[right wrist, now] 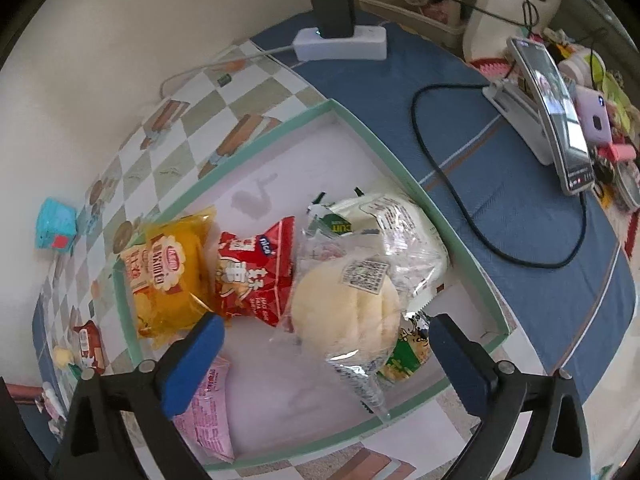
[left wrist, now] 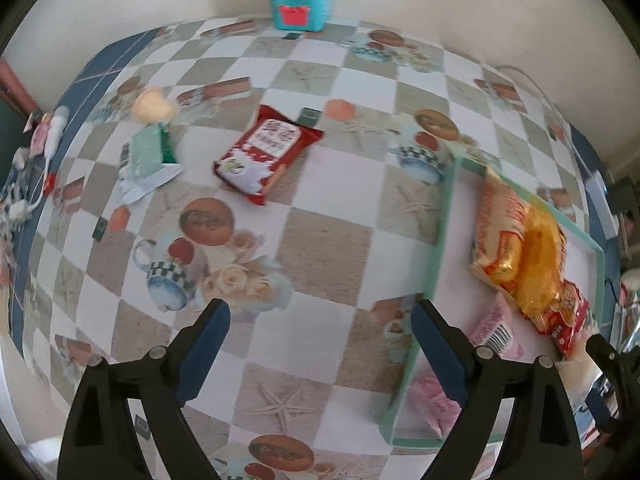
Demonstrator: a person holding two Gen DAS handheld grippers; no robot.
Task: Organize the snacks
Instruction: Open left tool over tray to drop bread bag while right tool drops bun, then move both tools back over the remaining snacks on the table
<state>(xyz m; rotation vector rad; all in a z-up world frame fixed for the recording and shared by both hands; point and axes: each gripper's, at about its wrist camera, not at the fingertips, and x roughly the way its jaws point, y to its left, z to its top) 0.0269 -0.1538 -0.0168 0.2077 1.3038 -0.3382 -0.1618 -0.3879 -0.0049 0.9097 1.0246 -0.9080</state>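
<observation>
The left gripper [left wrist: 320, 344] has its blue fingers spread wide with nothing between them. It hangs over the checkered tablecloth [left wrist: 324, 240], and its right finger sits over the green wall of the tray [left wrist: 442, 232]. If it drops straight down here, that finger could bump the wall and shove the tray. A bit farther up, in the middle of the left view, lies a red snack bag [left wrist: 268, 152] flat on the cloth. To its left is a green packet [left wrist: 146, 152] with a pale bun [left wrist: 154, 106] behind it. These are not in the tray yet. The bag is flat and slippery, so the fingers may slide off it or just push it along.

The right gripper [right wrist: 326, 356] is spread wide too and grips nothing. Between its fingers, low in the right view, lies a round bun in a clear wrapper [right wrist: 346, 312], resting on other snacks in the tray. It looks let go. It sits on top of a pile, so it could roll off.

Only the right view shows the tray's inside well: a yellow bag [right wrist: 172, 276], a red packet [right wrist: 256, 272] and a pink packet [right wrist: 208, 412] near the bottom. It also shows the white power strip [right wrist: 340, 42] and the phone [right wrist: 556, 112] at the top. Only the left view shows the snacks still waiting on the cloth, and the teal box [left wrist: 300, 0] far at the top.
</observation>
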